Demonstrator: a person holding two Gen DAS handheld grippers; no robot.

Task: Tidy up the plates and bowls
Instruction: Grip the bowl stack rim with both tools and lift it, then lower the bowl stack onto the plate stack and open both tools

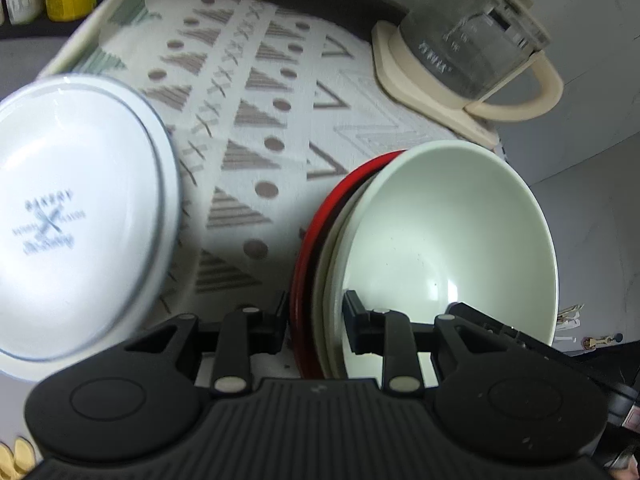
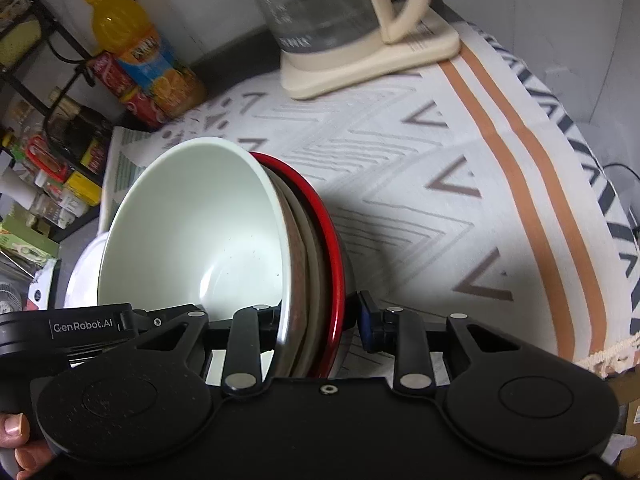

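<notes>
Bowl stack between both tongs' jaws.

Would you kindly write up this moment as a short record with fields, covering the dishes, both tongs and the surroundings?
stack: pale green bowl nested in a beige dish and a red plate, tilted on edge
left tongs: closed across the stack's rim, one finger inside the bowl
right tongs: closed across the same stack's rim
other dish: white plate with blue print, to the left
surface: patterned cloth
background: glass kettle on cream base; orange juice bottle
</notes>
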